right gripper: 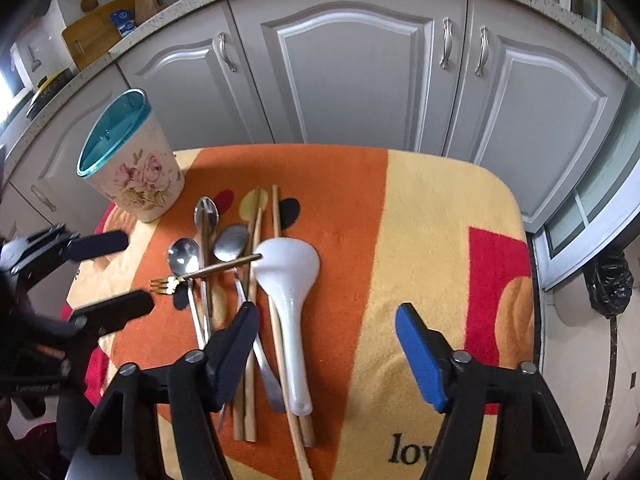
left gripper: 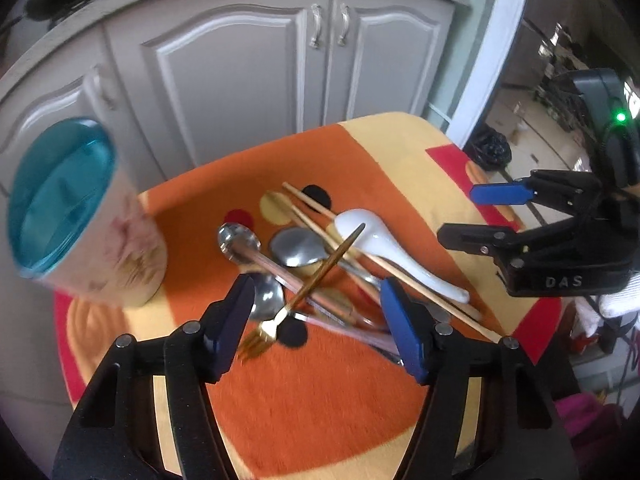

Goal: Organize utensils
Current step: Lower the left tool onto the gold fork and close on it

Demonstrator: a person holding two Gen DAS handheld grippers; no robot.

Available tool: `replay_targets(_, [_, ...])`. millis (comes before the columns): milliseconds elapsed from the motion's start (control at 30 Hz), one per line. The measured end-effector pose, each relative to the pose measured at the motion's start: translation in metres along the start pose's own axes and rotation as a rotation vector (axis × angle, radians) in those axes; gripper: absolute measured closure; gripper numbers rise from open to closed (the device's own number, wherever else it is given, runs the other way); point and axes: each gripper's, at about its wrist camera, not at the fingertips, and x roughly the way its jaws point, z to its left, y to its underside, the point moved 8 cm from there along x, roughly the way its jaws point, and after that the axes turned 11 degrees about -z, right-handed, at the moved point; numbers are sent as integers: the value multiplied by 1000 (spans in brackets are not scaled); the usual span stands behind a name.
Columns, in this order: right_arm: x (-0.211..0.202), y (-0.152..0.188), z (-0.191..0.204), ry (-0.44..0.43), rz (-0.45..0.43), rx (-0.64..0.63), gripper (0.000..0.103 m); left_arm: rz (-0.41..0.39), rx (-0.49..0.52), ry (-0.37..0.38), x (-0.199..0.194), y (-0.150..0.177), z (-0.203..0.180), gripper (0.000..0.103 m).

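Here gold fork [left gripper: 298, 300] between left gripper [left gripper: 316, 324] jaws, untouched.

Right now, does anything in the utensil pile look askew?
Yes. The gold fork lies crosswise on top of the metal spoons, while the chopsticks and white ceramic spoon run roughly parallel. The floral holder stands upright, and no utensils show in it.

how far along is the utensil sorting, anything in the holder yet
Done: nothing that shows; no handle sticks out of the floral holder, though its inside is hidden. In hand: nothing; the left gripper is open around the gold fork, and the right gripper is open over the white spoon and chopsticks. Left: the whole pile, metal spoons included, on the towel.
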Motion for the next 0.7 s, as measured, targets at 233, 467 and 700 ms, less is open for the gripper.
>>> replay_targets(233, [7,7,-9,-16,32,18,42,61,106,31,36,-8,-12,45])
replay_targets(467, [10,15,-15,-35,56,36,42,143,168,46,64,-5,-17,69])
replay_targets(700, [12,23,-14,-46,81,32,42,171,109,54,70,-2,-8,96])
